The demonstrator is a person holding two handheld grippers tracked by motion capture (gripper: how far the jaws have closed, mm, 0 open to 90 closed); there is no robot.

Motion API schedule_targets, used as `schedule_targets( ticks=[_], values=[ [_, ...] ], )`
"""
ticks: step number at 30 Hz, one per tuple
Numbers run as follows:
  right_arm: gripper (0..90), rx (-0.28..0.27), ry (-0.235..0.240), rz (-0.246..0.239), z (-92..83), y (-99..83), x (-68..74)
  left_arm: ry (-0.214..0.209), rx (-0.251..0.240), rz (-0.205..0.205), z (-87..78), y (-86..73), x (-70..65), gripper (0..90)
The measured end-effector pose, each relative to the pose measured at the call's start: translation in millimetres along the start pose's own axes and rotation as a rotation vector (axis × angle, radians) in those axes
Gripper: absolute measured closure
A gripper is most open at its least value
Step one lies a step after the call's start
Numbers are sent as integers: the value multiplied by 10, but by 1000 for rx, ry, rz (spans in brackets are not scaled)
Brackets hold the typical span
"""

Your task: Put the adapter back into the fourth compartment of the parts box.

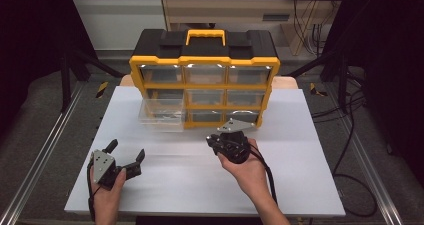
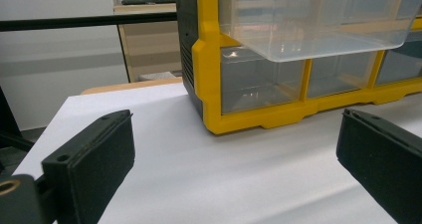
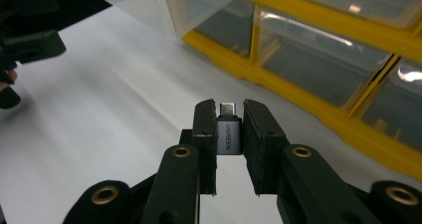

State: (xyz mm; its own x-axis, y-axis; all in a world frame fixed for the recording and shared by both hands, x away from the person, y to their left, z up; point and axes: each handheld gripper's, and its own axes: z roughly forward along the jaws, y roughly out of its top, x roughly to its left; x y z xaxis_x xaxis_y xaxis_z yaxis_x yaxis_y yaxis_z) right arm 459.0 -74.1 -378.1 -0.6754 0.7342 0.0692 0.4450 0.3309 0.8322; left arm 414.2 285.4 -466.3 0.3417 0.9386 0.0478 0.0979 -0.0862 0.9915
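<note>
The right claw (image 3: 230, 115) is gripping a small grey USB adapter (image 3: 229, 134) between its pads, metal plug end pointing outward, and is holding it above the white desk (image 1: 200, 185) just in front of the yellow-and-black drawer organiser (image 1: 204, 80). In the high view this claw (image 1: 214, 144) is sitting at about the centre of the desk, with the organiser at its 12 o'clock. One clear drawer (image 1: 161, 112) is standing pulled out from the organiser's left column, at roughly 10 o'clock from the right claw, and it looks to be the place the adapter is going.

The step in hand, as I judge it, is carrying the adapter toward that open drawer. The next move is calling for a swing toward 10 o'clock, clearing the drawer's front wall, then releasing over its inside; the part is small, so a tilted or early release could drop it onto the desk.

The left claw (image 1: 126, 152) is resting spread wide and empty at the desk's 8 o'clock, its pads (image 2: 102, 154) facing the organiser's lower corner.

The desk is lying bare and white, and a wooden top is showing behind it. Dark framing, metal rails, grey floor, trailing cables (image 1: 350, 135) and a pale cabinet are surrounding it.
</note>
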Motion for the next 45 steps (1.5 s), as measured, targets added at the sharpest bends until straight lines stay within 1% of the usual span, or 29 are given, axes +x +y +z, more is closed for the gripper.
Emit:
schedule_targets(
  ticks=[4, 6, 9, 17, 21, 24, 28, 34, 41, 45],
  values=[
    [762, -33, -1, -2, -64, 124, -9, 0, 5, -2, 4, -9, 6, 15],
    [763, -46, 1, 4, -95, 188, -18, -2, 4, -2, 6, -6, 4, 15],
    [762, -65, 2, -6, -125, 292, -32, -2, 2, -1, 9, -1, 4, 15],
    [762, -129, 18, 12, -180, 573, -39, -2, 1, -8, 4, -6, 18, 15],
    [763, -139, 21, 11, -175, 690, -26, 0, 0, -11, 6, -7, 20, 15],
    [762, -142, 27, -1, -157, 755, -9, -3, 2, -8, 11, -4, 10, 15],
    [762, -145, 30, -14, -132, 808, 27, -6, 2, -5, 12, -4, 5, 15],
    [762, -151, 33, -15, -99, 880, 50, -2, -1, -10, 6, -5, 18, 15],
    [762, -166, 45, -26, -58, 1016, 119, -6, 3, -6, 12, -3, 8, 15],
    [762, -162, 57, -30, 1, 1080, 152, -7, 3, -8, 11, -4, 15, 15]
  ],
)
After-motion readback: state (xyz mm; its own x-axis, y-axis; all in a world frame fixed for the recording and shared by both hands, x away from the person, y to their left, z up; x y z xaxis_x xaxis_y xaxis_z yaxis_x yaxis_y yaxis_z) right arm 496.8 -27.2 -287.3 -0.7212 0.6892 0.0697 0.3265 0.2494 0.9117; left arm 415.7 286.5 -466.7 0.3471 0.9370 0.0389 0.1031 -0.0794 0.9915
